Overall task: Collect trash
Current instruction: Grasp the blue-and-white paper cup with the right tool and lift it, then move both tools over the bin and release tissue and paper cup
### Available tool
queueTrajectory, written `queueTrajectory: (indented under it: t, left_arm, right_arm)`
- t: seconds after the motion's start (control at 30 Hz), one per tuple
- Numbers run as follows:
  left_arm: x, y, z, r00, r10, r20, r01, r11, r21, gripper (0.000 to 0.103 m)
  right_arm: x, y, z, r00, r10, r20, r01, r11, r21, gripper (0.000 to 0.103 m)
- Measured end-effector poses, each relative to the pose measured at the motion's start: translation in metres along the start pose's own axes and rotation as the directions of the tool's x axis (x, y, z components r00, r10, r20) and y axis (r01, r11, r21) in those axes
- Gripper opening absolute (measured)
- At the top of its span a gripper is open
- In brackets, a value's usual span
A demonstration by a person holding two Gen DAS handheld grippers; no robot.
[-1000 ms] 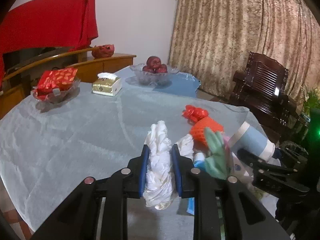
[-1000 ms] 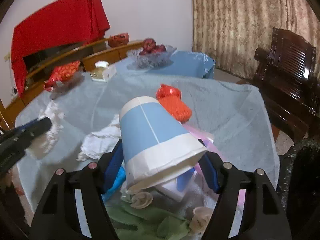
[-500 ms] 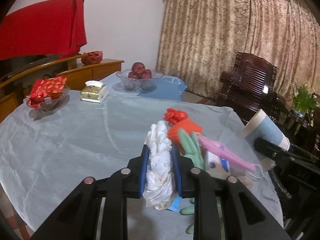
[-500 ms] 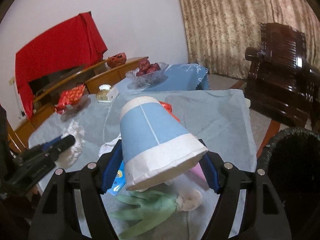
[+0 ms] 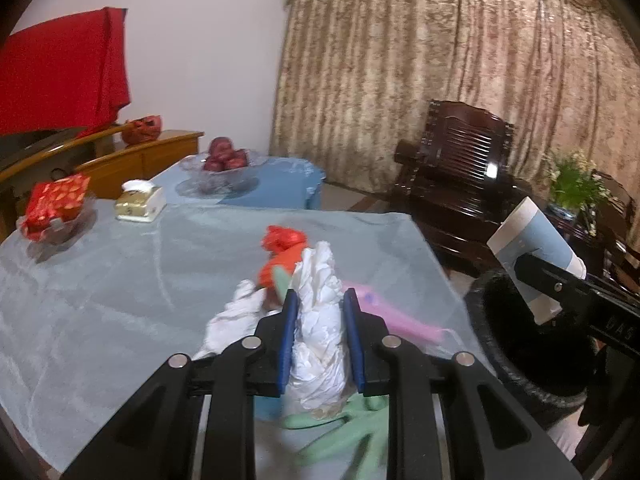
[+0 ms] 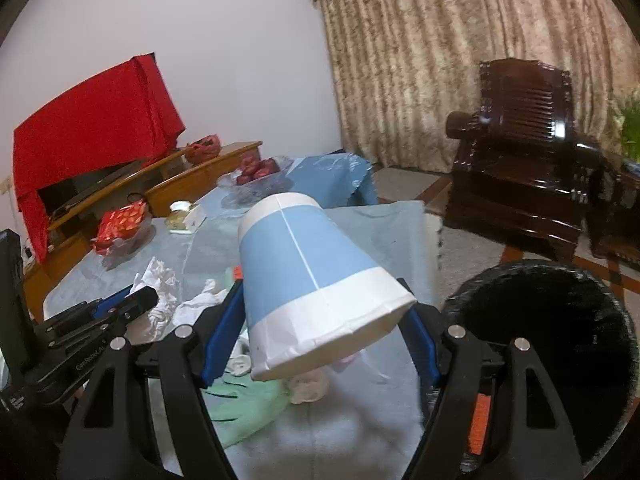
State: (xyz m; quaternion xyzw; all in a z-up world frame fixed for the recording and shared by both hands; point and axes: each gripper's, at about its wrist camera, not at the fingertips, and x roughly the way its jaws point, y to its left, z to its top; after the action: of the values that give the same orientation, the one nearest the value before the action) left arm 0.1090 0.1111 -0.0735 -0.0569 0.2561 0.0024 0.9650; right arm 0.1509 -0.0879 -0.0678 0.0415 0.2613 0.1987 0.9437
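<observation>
A curtained room with a dark armchair (image 6: 524, 152); a worktop (image 5: 100, 300) under pale blue cloth carries litter. The left claw (image 5: 320, 332) is clamped on a white tissue wad (image 5: 320, 320), above the worktop's near edge. The right claw (image 6: 320, 328) is clamped on a blue-and-white paper cup (image 6: 304, 276), base forward. A black bin (image 6: 560, 344) stands at 3 o'clock of the cup, beside the worktop.

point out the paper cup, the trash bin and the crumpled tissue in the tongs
paper cup (image 6: 304, 268), right wrist view, blue side wall
trash bin (image 6: 472, 296), right wrist view, black rim
crumpled tissue (image 5: 320, 320), left wrist view, middle of the wad
</observation>
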Motion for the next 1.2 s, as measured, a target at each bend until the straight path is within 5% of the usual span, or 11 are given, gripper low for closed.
queueTrajectory:
  t: [0.47, 1.2]
  left_arm:
    - [0.023, -0.102, 0.016, 0.987, -0.159, -0.004, 0.158, 0.983, 0.097, 0.023]
    - [0.089, -0.255, 0.007, 0.937, -0.339, -0.083, 0.349, 0.921, 0.174, 0.024]
  right_arm:
    - [-0.052, -0.076, -0.006, 0.986, -0.159, 0.055, 0.155, 0.986, 0.064, 0.071]
    - [-0.078, -0.22, -0.047, 0.918, -0.395, -0.014, 0.392, 0.905, 0.165, 0.073]
